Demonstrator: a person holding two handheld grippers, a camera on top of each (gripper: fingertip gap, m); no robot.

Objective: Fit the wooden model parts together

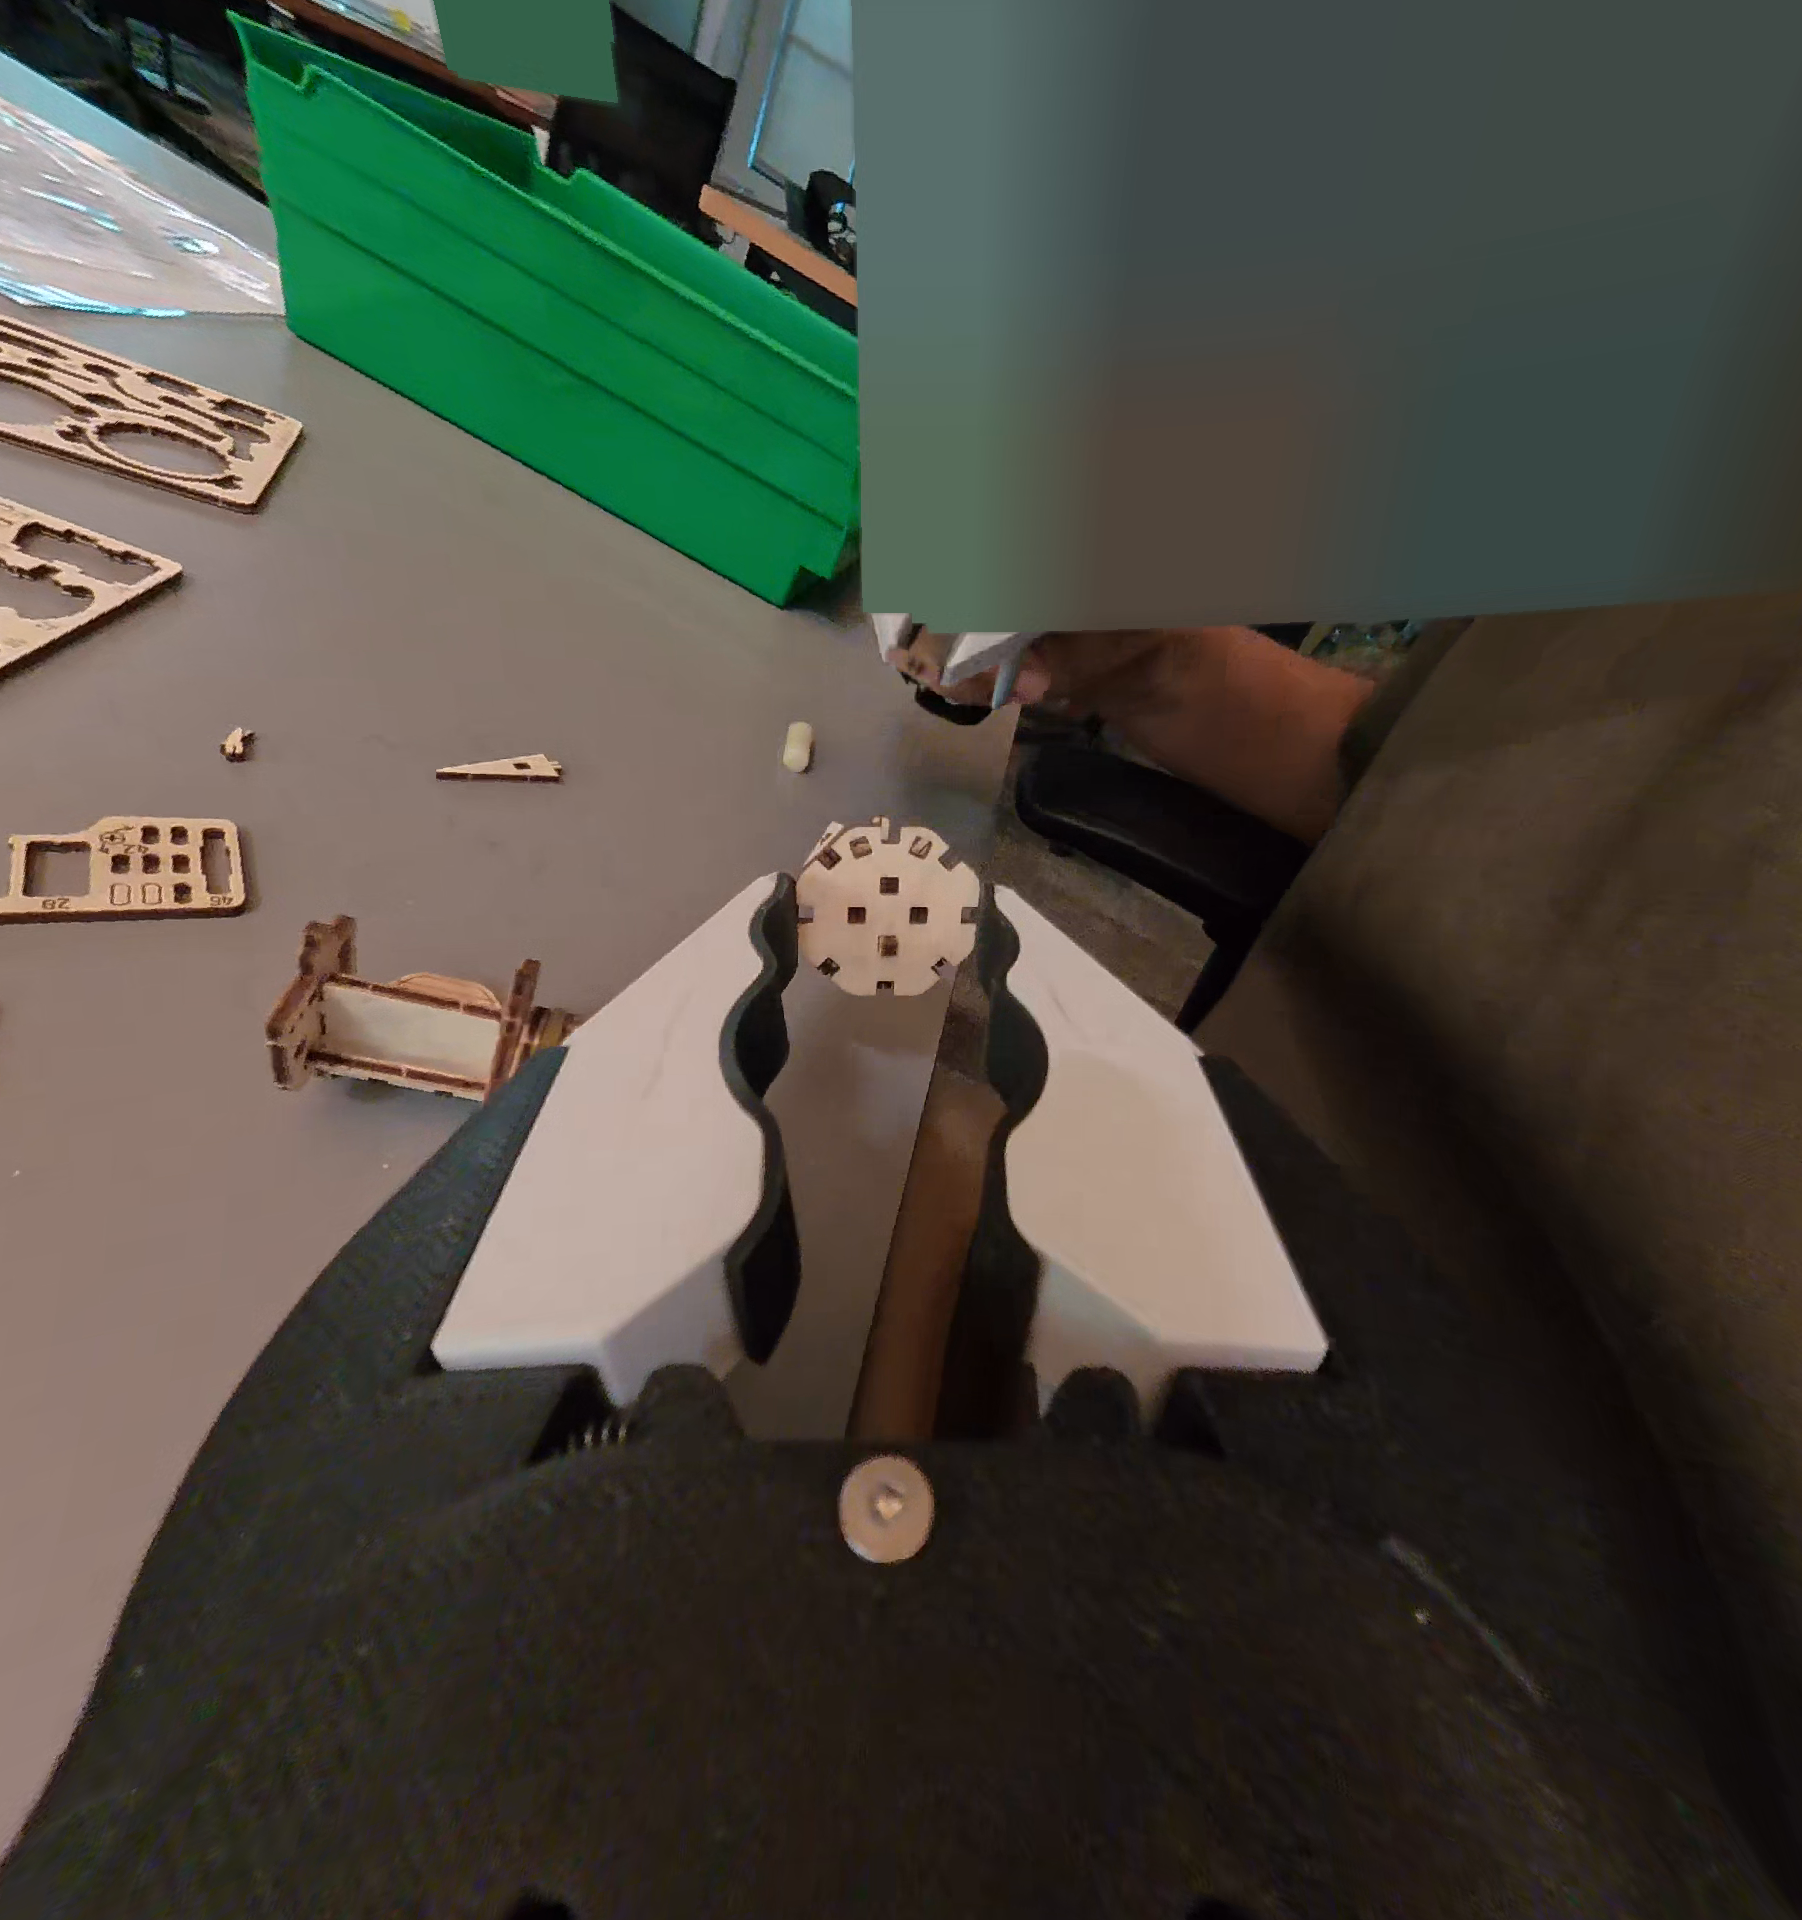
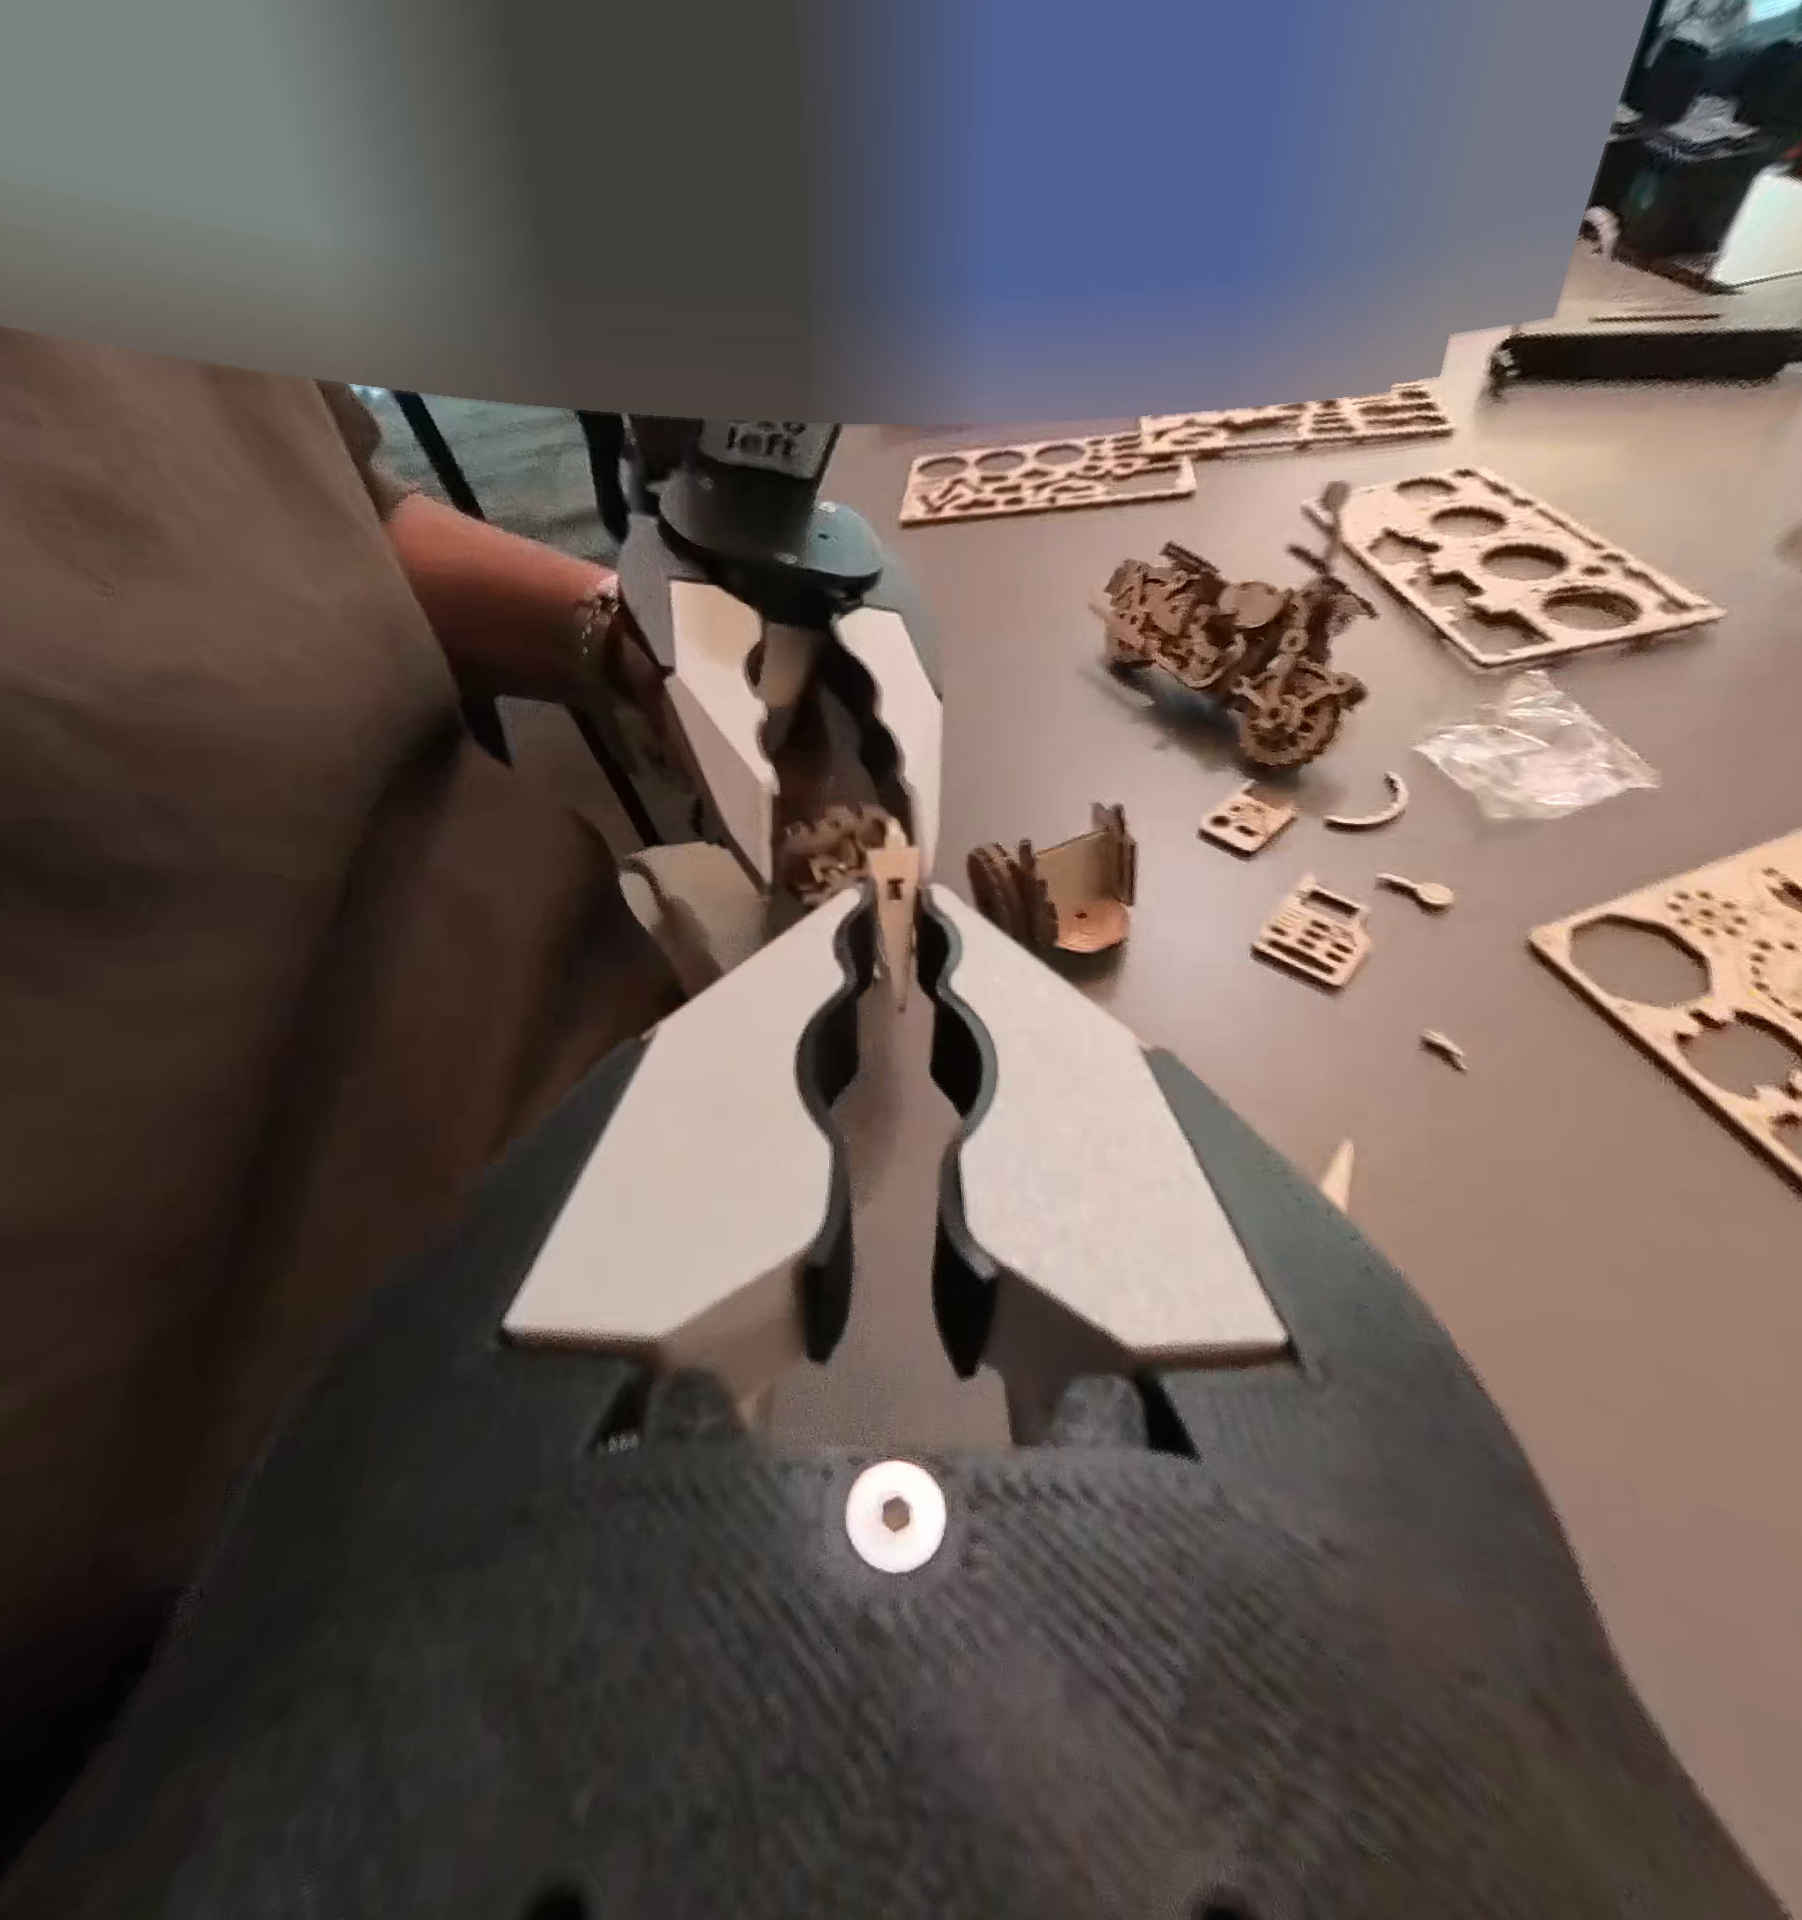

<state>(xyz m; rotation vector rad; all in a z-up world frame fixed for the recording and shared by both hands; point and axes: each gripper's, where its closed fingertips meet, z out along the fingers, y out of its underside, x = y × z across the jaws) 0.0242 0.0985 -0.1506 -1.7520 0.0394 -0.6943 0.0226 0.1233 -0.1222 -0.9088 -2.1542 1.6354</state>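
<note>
Over the bench's [image 1: 481,644] near edge, my left claw [image 1: 886,935] grips a round notched wooden disc [image 1: 884,914] by its rim, while my right claw [image 2: 902,935] pinches a thin pointed wooden sliver [image 2: 895,925] just beside it; a finished wooden motorcycle model [image 2: 1235,649] stands farther along the bench.

grey table [image 1: 523,644] | green bin [image 1: 564,343] | wood sheets [image 2: 1510,566] | motorbike model [image 2: 1229,649] | small parts [image 1: 118,868]
</note>
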